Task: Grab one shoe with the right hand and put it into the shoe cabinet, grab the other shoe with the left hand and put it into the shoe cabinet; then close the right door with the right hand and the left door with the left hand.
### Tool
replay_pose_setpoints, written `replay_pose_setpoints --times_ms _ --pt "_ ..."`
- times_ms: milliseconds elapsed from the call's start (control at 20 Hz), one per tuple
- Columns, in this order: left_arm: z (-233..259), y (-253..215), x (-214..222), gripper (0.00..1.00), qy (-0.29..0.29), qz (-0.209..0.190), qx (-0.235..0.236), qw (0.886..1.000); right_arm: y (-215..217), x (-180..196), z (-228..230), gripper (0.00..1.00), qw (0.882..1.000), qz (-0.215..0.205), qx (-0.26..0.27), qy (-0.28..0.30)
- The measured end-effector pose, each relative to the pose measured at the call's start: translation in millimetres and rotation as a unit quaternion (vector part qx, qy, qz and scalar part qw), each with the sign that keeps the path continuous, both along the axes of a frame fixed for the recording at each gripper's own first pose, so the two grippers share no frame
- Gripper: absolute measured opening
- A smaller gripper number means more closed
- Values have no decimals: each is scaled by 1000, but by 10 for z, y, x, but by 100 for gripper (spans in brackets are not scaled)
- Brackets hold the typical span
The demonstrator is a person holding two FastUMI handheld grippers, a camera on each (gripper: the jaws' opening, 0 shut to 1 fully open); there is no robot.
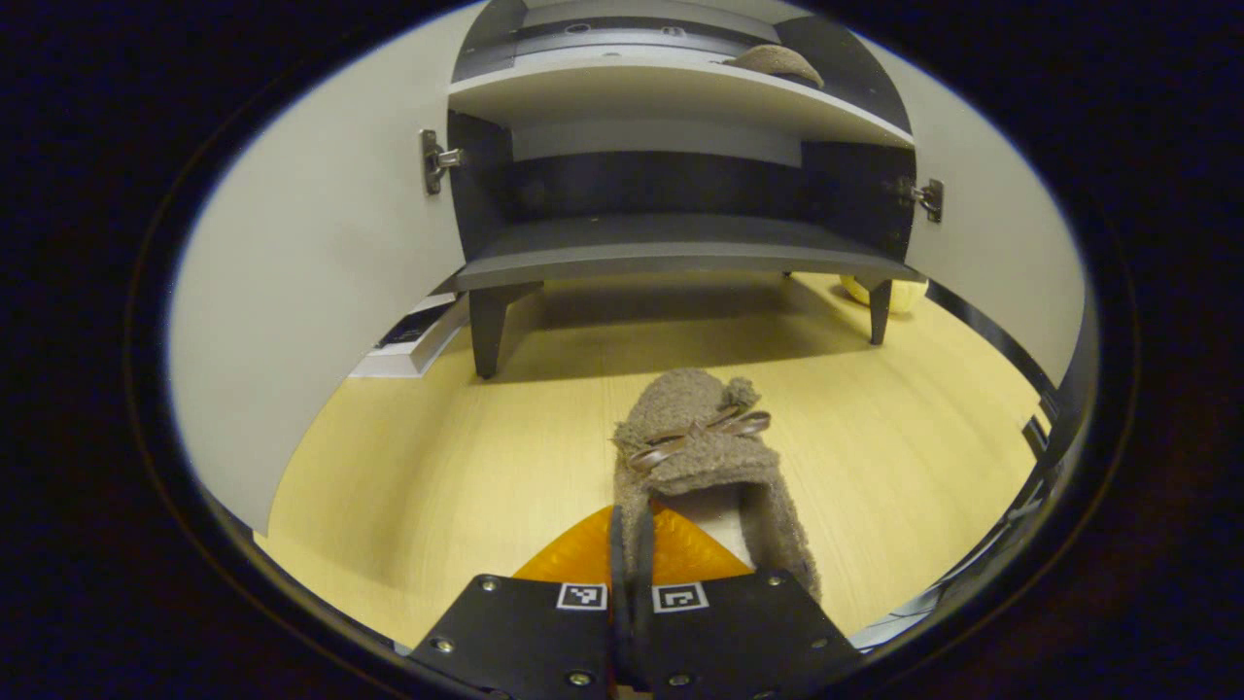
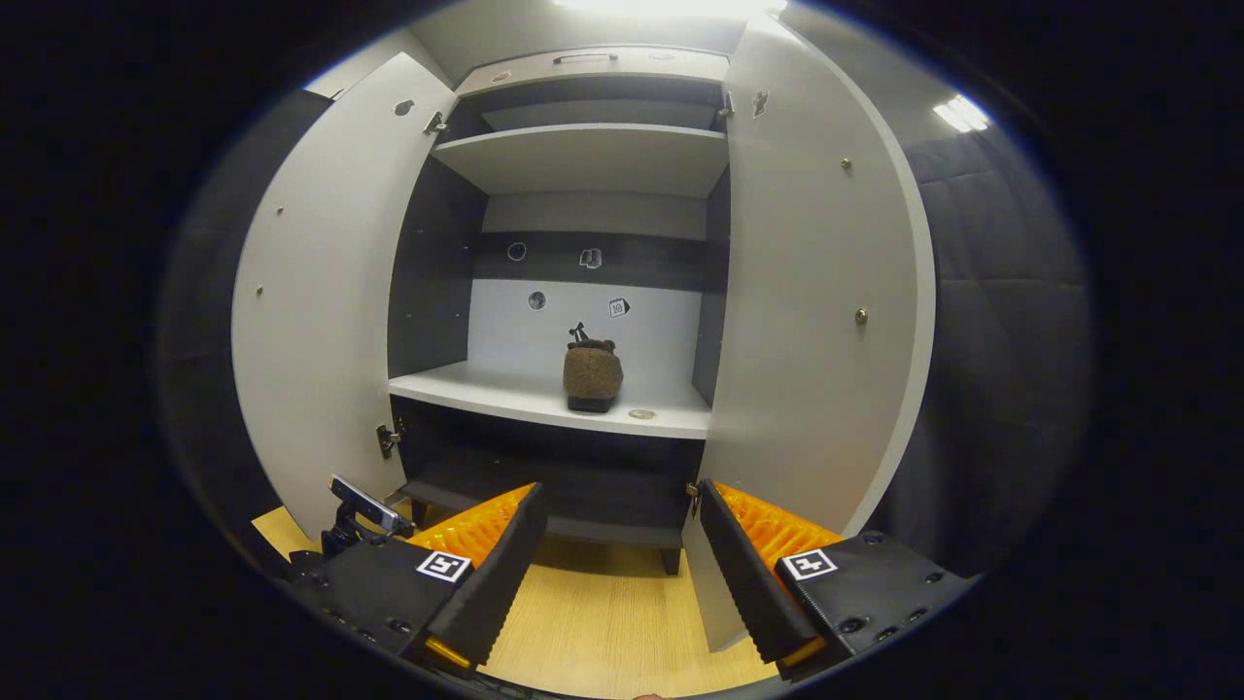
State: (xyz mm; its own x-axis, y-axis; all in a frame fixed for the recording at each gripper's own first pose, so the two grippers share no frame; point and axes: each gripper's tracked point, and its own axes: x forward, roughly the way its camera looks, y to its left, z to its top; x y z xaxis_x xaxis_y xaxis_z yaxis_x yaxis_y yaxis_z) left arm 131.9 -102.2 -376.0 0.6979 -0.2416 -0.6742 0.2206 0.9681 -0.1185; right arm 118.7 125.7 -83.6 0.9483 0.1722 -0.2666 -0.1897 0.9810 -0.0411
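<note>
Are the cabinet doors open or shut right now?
Open: left door and right door swing outward, exposing a shoe on the shelf.

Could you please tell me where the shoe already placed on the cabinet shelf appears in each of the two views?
Left gripper view: the shelved shoe peeks over the shelf edge near the top, right of centre.
Right gripper view: the shelved shoe stands mid-frame on the pale shelf.
Shared landmark: that shelf between the open doors.

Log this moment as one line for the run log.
first shoe: on cabinet shelf | second shoe: on floor, heel wall pinched by left gripper | right gripper: open, empty | both doors: open
</note>
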Motion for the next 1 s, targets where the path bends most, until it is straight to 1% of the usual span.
replay_pose_setpoints --times_ms 150,350,700,850,1000 --pt "151 65 51 2 -8 20 3 1000 -50 -33 23 100 1000 7 6 -2" --pt "483 116 69 2 -32 38 -1 999 -85 -53 65 100 1000 19 11 -5" --pt "1325 91 243 2 -94 58 -33 993 -120 -141 117 100 999 42 20 -12" --pt "1712 118 353 2 -124 69 -44 989 -113 -193 113 100 998 49 26 -10" --pt "2094 127 465 2 -157 71 -57 983 -126 -239 133 100 998 52 23 -14"
